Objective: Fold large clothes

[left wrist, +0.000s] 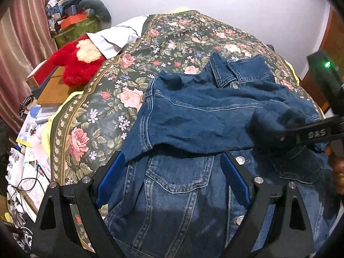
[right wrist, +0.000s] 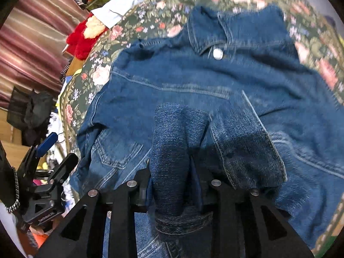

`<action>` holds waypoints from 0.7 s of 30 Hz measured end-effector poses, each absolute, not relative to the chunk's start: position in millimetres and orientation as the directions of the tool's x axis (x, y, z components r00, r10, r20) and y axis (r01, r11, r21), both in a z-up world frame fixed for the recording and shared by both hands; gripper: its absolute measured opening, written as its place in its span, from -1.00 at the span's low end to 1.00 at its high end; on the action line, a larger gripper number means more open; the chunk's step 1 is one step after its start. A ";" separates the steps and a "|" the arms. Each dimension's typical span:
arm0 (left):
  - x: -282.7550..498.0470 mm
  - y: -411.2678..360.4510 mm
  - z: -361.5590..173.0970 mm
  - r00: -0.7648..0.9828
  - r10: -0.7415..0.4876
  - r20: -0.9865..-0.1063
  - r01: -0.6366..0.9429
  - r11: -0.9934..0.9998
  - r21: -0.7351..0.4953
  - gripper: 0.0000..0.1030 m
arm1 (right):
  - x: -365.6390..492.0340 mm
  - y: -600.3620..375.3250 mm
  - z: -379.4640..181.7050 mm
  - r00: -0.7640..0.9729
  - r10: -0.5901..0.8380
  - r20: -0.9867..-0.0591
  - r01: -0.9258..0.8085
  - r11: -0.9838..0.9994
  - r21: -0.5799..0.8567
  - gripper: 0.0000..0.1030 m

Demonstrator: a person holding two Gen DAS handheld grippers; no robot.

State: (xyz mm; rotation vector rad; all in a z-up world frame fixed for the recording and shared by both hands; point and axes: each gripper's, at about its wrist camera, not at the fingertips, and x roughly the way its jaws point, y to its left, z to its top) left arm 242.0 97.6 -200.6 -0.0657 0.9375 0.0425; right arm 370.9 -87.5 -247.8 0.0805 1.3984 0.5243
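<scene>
A blue denim jacket [left wrist: 182, 193] [right wrist: 172, 75] lies front up on the floral bedspread [left wrist: 103, 111], collar toward the far side. One sleeve [left wrist: 204, 124] is laid across its chest toward the right. My right gripper [left wrist: 283, 137] [right wrist: 191, 165] holds the bunched cuff end [right wrist: 172, 150] of that sleeve, and the cloth wraps over and hides most of its fingers. My left gripper [left wrist: 173, 174] [right wrist: 58, 150] hovers open over the jacket's left chest pocket, blue pads [left wrist: 111, 176] wide apart and nothing gripped.
A red plush toy [left wrist: 79, 64] and a white garment [left wrist: 116, 38] lie at the bed's far left corner. Boxes, papers and cables crowd the floor and shelves on the left, beside a pink curtain [left wrist: 19, 43]. A person's hand [left wrist: 337, 172] shows at the right edge.
</scene>
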 end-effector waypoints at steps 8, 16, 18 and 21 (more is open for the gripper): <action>223.5 102.1 -202.5 0.583 0.002 -0.812 -0.107 0.991 -0.075 0.76 | 366.6 -67.3 -254.4 -0.020 0.563 -0.826 -0.250 0.797 0.549 1.00; 220.1 109.2 -195.0 0.575 -0.026 -0.818 -0.117 0.987 -0.113 0.76 | 373.3 -80.3 -223.7 0.049 0.649 -0.759 -0.172 0.754 0.634 1.00; 227.1 101.8 -191.6 0.579 -0.042 -0.814 -0.098 0.988 -0.121 0.76 | 371.7 -105.5 -196.0 0.129 0.666 -0.735 -0.161 0.745 0.647 1.00; 243.0 78.3 -187.5 0.581 -0.071 -0.811 -0.039 0.993 -0.115 0.76 | 369.9 -135.7 -161.8 0.235 0.648 -0.724 -0.188 0.762 0.620 1.00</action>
